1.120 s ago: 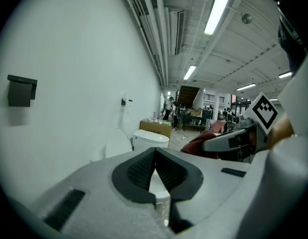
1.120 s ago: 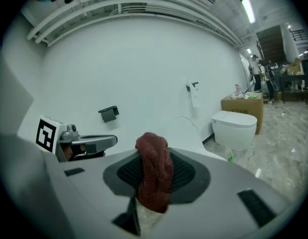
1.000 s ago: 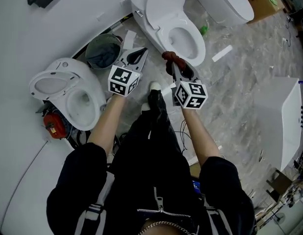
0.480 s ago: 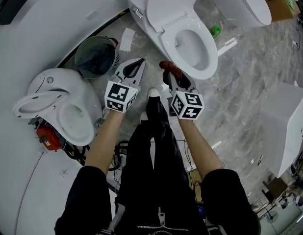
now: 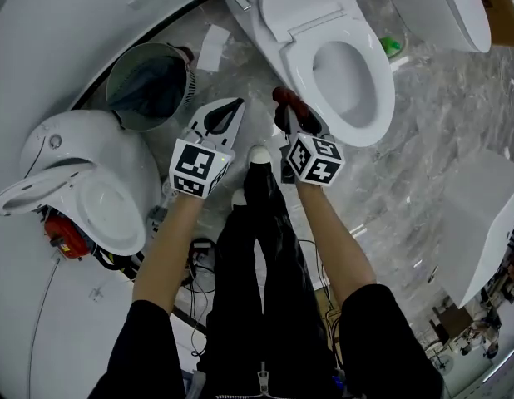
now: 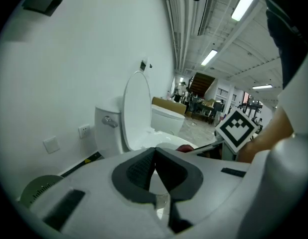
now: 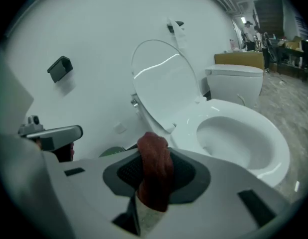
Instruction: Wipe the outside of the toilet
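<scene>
A white toilet (image 5: 344, 69) with its lid raised stands ahead of me; it shows as the toilet (image 7: 233, 138) in the right gripper view and the toilet (image 6: 139, 118) in the left gripper view. My right gripper (image 5: 284, 110) is shut on a dark red cloth (image 5: 289, 105), the cloth (image 7: 155, 171) bunched between its jaws, just short of the bowl's near-left rim. My left gripper (image 5: 233, 109) hangs beside it to the left, jaws shut and empty (image 6: 154, 156).
A grey waste bin (image 5: 149, 86) stands left of the toilet by the wall. A second toilet (image 5: 82, 189) lies at my left, with a red tool (image 5: 61, 235) under it. Another white fixture (image 5: 440, 7) sits behind, and a white tub (image 5: 486, 223) at right. Cables (image 5: 199, 252) trail by my feet.
The head view has drifted so the toilet sits higher and further right. Both grippers keep the same spacing, slightly nearer the bowl; the cloth stays gripped.
</scene>
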Demonstrator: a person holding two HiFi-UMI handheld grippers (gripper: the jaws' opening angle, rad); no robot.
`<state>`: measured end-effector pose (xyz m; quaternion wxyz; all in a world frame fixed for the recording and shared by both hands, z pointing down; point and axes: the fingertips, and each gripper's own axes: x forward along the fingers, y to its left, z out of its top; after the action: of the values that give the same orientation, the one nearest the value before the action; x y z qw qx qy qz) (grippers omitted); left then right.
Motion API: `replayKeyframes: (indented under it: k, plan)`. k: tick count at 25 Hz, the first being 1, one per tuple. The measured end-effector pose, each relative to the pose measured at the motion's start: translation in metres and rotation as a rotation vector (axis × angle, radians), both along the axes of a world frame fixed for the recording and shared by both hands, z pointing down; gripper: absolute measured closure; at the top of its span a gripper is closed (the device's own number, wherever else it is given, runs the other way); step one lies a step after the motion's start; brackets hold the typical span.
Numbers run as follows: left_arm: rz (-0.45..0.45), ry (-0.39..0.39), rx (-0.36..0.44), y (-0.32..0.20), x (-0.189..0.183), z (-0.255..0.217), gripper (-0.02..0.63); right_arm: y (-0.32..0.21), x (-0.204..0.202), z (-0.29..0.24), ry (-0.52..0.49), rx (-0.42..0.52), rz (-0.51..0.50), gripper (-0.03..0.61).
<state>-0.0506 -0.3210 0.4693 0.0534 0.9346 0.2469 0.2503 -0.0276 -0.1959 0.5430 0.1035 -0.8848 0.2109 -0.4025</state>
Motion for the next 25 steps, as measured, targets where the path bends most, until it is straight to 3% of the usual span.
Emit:
replayKeyframes:
  k: [7,12,15,25]
  plan:
    - [-0.023,-0.052,0.008,-0.024,-0.01,0.06,0.607,-0.024,0.021,0.099,-0.096,0.0,0.057,0.466]
    - [-0.035,-0.044,0.017,-0.037,-0.014,0.084,0.607,-0.025,0.041,0.153,-0.151,-0.03,0.202,0.466]
    - [-0.034,-0.045,0.012,-0.038,-0.019,0.097,0.607,-0.013,0.041,0.173,-0.174,-0.016,0.304,0.466]
    - [-0.012,-0.072,0.004,-0.02,-0.038,0.122,0.606,0.014,0.018,0.199,-0.234,0.046,0.455,0.469]
